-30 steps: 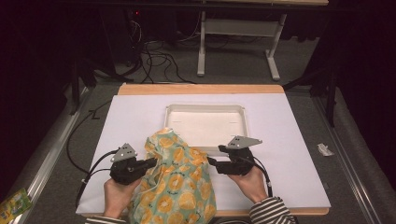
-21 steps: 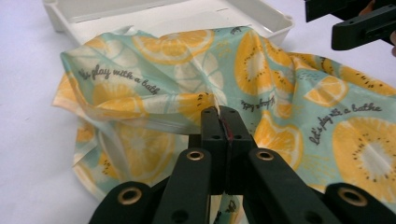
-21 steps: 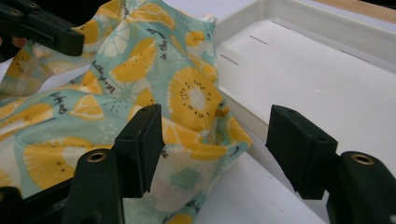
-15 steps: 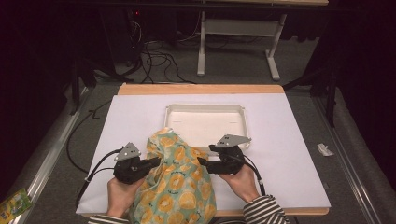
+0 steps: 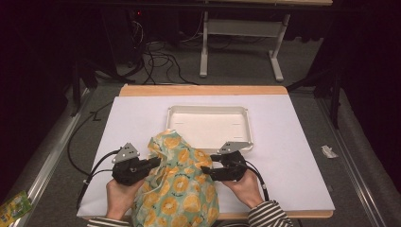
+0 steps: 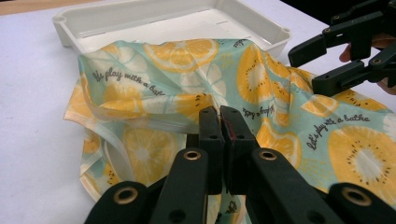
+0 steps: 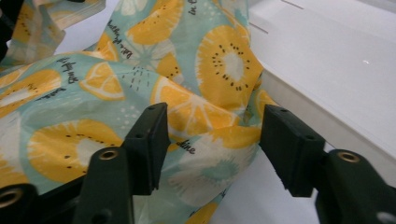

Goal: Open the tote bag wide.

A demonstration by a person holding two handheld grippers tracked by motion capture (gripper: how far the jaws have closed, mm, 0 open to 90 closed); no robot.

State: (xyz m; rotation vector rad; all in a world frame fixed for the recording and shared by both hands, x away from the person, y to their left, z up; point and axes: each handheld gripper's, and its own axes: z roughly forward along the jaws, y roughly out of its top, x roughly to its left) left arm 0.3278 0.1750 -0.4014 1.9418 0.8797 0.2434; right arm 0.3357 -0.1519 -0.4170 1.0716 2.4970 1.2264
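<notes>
1. Between the two grippers, at the table's (image 5: 302, 142) near edge, lies the fruit-print cloth bag (image 5: 177, 189), its far end overlapping the white tray (image 5: 208, 111).
2. Left gripper (image 6: 219, 122) pinches a fold of the bag, jaws closed on it; right gripper (image 7: 212, 140) straddles the bag's edge with a gap (its jaws have just been closing).
3. Both hands rest low, grippers pointing inward.
4. Bag's long axis runs from the person toward the tray.
</notes>
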